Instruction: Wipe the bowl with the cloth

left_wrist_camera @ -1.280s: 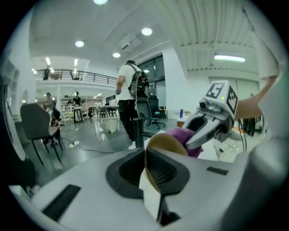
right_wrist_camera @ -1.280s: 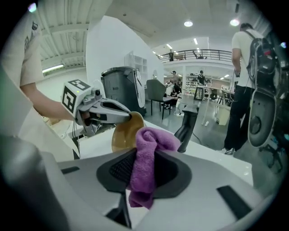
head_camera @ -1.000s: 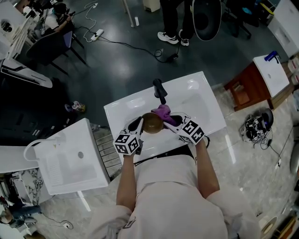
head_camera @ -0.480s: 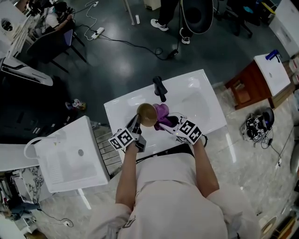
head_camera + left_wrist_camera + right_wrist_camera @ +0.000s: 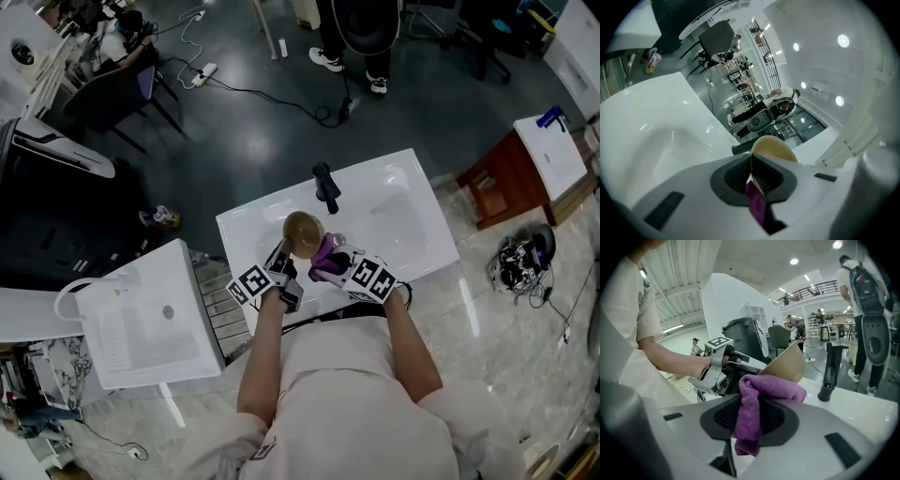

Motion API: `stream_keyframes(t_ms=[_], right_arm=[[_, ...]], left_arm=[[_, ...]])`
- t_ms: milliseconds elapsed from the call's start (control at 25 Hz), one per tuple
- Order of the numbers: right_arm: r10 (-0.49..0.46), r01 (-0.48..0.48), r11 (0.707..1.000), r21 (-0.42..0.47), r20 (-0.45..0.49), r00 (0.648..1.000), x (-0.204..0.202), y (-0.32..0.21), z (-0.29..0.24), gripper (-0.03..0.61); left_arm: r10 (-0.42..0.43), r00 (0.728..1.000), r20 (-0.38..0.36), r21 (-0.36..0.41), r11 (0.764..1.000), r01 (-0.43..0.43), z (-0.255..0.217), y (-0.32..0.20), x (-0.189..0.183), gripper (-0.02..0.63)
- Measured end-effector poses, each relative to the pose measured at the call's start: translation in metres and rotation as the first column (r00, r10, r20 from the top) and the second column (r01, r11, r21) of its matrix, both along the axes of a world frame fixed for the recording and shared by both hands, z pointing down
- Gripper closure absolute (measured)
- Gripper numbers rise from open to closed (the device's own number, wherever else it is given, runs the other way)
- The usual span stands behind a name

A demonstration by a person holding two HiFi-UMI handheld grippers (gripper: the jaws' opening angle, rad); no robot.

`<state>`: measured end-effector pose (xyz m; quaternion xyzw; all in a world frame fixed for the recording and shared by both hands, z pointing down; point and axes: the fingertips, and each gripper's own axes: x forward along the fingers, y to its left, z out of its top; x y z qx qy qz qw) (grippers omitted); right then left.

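Note:
A tan wooden bowl is held above the white sink, tilted on its edge. My left gripper is shut on the bowl's rim; the bowl shows between its jaws in the left gripper view. My right gripper is shut on a purple cloth, which presses against the bowl's right side. In the right gripper view the cloth bulges from the jaws and touches the bowl. A strip of cloth also shows low in the left gripper view.
A black faucet stands at the sink's back edge, just beyond the bowl. A second white sink unit is at the left. A person's legs stand on the dark floor beyond. A wooden cabinet is at the right.
The bowl has tipped from rim-down to a tilted pose showing its side, and both grippers have drawn closer together, the cloth now pressed against the bowl.

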<state>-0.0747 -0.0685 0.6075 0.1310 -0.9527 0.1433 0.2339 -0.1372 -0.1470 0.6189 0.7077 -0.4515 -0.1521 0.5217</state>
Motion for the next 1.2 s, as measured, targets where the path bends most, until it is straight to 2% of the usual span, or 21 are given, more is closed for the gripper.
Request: stream_keyframes(t_ms=[200,360,440,520,560,760,920,1080,1200], right_arm=[[0.019,-0.017,0.999,-0.029,0.063,0.998,-0.006,-0.001,0.004,0.488],[0.029,-0.027,0.999,-0.024,0.067,0.997,-0.008,0.0,0.01,0.488],[0.052,-0.048,0.998,-0.033,0.106,0.993,-0.007,-0.002,0.008,0.488],[0.078,-0.07,0.996,-0.054,0.167,0.983,-0.007,-0.005,0.003,0.488],[0.089,-0.079,0.995,-0.059,0.192,0.977,-0.005,-0.007,0.0,0.488],[0.11,-0.103,0.994,-0.041,0.241,0.964,0.003,-0.011,-0.011,0.488],[0.135,-0.13,0.991,-0.036,0.246,0.96,0.008,-0.018,-0.014,0.488],[0.165,-0.16,0.986,-0.04,0.256,0.952,0.014,-0.026,-0.017,0.489],[0.184,-0.177,0.983,-0.051,0.29,0.939,0.022,-0.029,-0.023,0.489]], left_arm=[[0.041,0.989,-0.139,0.01,0.999,-0.04,-0.007,0.0,0.016,0.597],[0.14,0.967,-0.214,0.044,0.99,-0.133,-0.017,0.007,0.037,0.597],[0.174,0.941,-0.288,0.061,0.985,-0.164,-0.027,0.011,0.048,0.597],[0.186,0.903,-0.388,0.078,0.982,-0.169,-0.041,0.011,0.056,0.597],[0.196,0.89,-0.411,0.085,0.981,-0.177,-0.045,0.011,0.058,0.597],[0.281,0.838,-0.469,0.125,0.96,-0.252,-0.053,0.017,0.064,0.597],[0.331,0.811,-0.483,0.146,0.943,-0.298,-0.056,0.021,0.069,0.597],[0.397,0.788,-0.47,0.186,0.918,-0.351,-0.065,0.027,0.073,0.597],[0.458,0.75,-0.477,0.223,0.889,-0.4,-0.068,0.038,0.076,0.597]])
